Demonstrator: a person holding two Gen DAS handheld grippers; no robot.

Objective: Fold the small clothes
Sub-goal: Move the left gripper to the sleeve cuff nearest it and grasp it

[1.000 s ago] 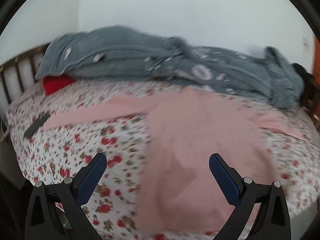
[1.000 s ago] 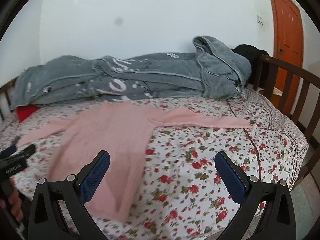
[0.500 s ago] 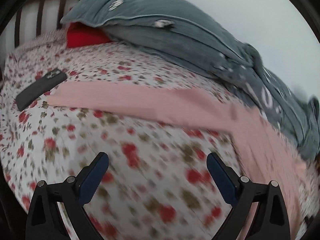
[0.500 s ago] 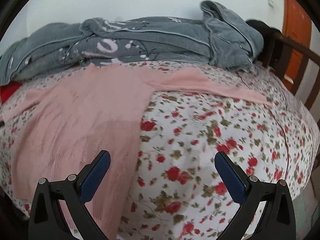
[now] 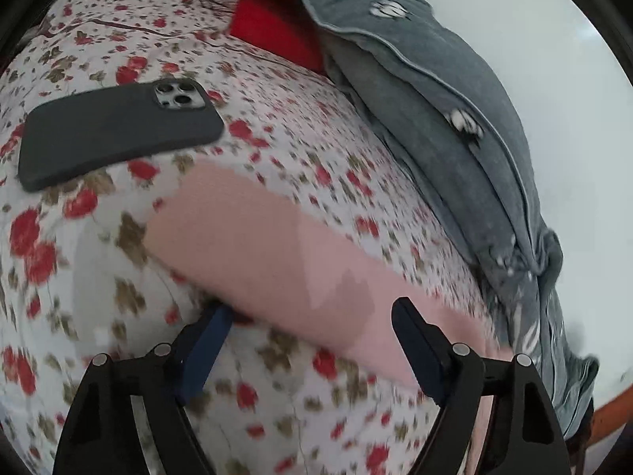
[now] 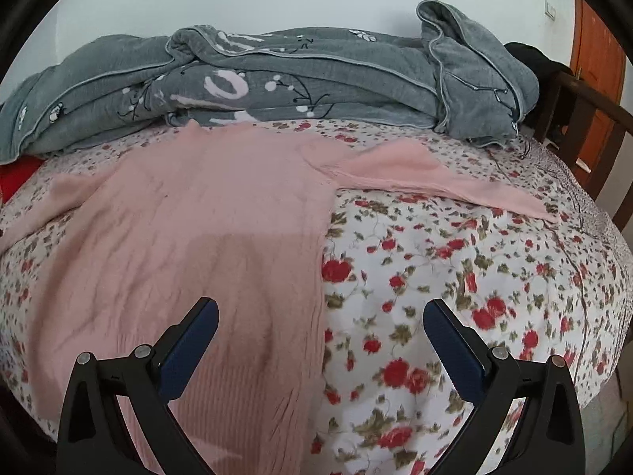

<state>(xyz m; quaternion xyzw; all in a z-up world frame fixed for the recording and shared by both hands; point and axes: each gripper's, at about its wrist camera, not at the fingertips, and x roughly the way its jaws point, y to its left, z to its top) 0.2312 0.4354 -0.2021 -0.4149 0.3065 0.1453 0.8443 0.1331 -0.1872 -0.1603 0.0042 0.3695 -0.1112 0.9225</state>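
Over the pink sleeve, left tongs tilt downward, closing.

One pink sweater; one grey quilt; one black phone; one red cushion; one bed; two claws: left, right.

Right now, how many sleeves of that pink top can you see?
2. One sleeve stretches right across the flowered bedspread; the other sleeve lies out left, near the black phone. None seems hidden.
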